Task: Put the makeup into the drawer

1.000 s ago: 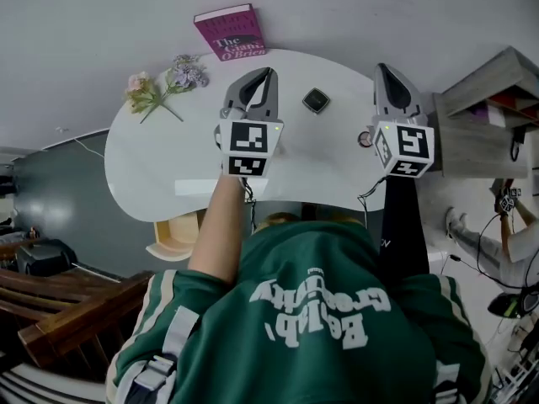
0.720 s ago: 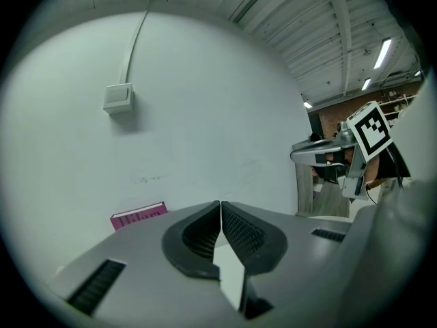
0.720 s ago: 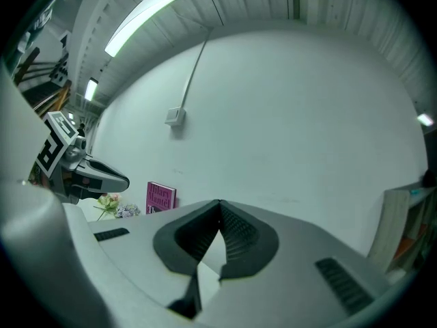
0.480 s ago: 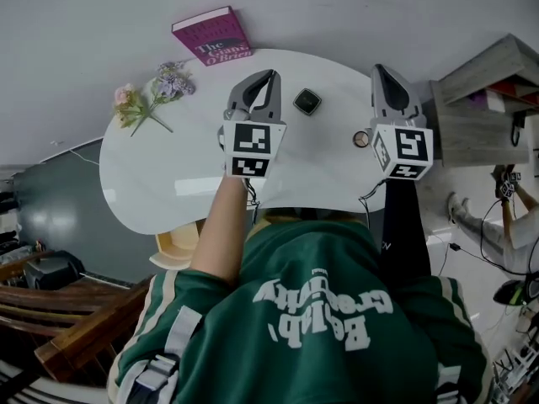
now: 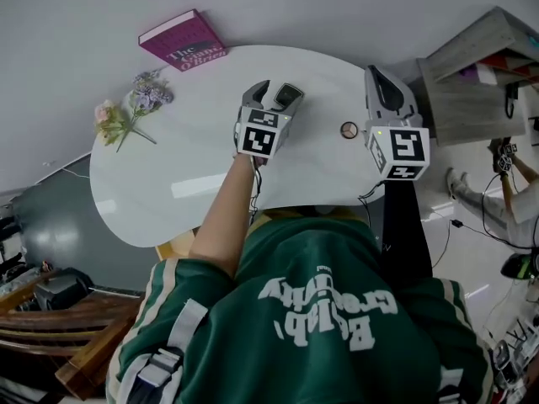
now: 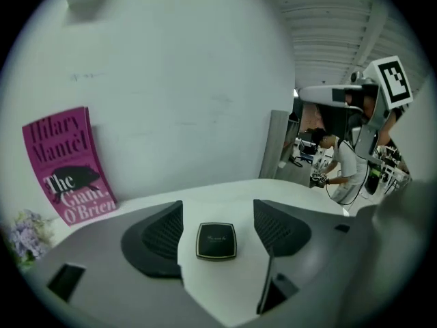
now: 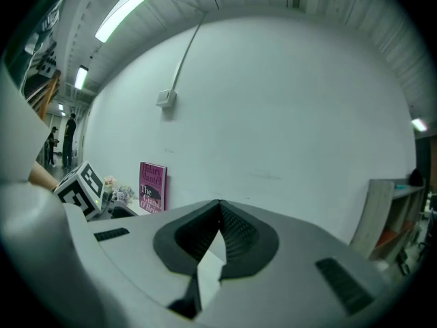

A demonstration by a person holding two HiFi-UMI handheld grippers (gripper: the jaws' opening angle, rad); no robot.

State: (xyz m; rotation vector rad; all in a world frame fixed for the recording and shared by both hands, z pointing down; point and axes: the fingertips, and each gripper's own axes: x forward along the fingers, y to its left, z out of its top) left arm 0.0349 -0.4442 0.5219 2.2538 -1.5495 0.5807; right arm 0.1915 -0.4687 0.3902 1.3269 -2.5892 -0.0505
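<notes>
Two tools: your left tool has just been opening, spread around the black compact on the worktop, untouched; your right tool is pressed together, empty.

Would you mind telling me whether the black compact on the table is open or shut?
Shut: the compact lies flat on the table, lid down on its base; no mirror or gap shows.
</notes>
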